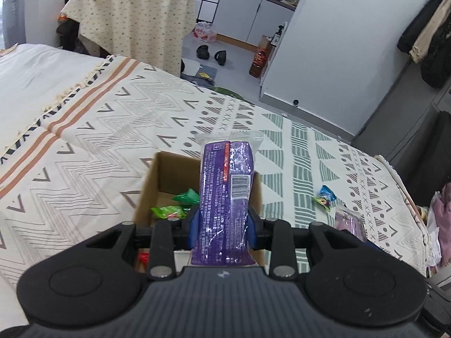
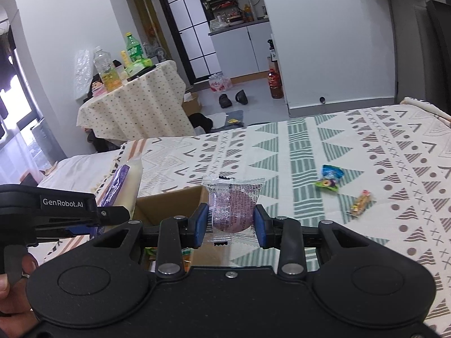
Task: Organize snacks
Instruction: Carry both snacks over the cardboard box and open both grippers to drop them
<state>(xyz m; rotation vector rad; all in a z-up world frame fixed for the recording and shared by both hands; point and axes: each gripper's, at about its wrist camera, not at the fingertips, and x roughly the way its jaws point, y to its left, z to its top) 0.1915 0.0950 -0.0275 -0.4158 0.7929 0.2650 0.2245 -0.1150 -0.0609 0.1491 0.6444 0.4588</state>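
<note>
My left gripper (image 1: 223, 225) is shut on a long purple snack pack (image 1: 224, 194), held upright over an open cardboard box (image 1: 166, 177) on the patterned bedspread. Green wrapped snacks (image 1: 169, 211) lie inside the box. My right gripper (image 2: 231, 225) is shut on a small clear-wrapped purple round pastry (image 2: 231, 211), beside the box's right wall (image 2: 172, 202). In the right wrist view the left gripper (image 2: 64, 211) shows at the left with the purple pack (image 2: 118, 186). A blue-green snack bag (image 2: 329, 178) and an orange candy bar (image 2: 360, 202) lie on the bed to the right.
The bedspread (image 1: 98, 129) stretches far left and right. A round table (image 2: 132, 104) with bottles stands beyond the bed. Shoes (image 2: 225, 100) and a bottle (image 2: 274, 84) sit on the floor by a white wall. A person's hand (image 2: 11, 290) holds the left gripper.
</note>
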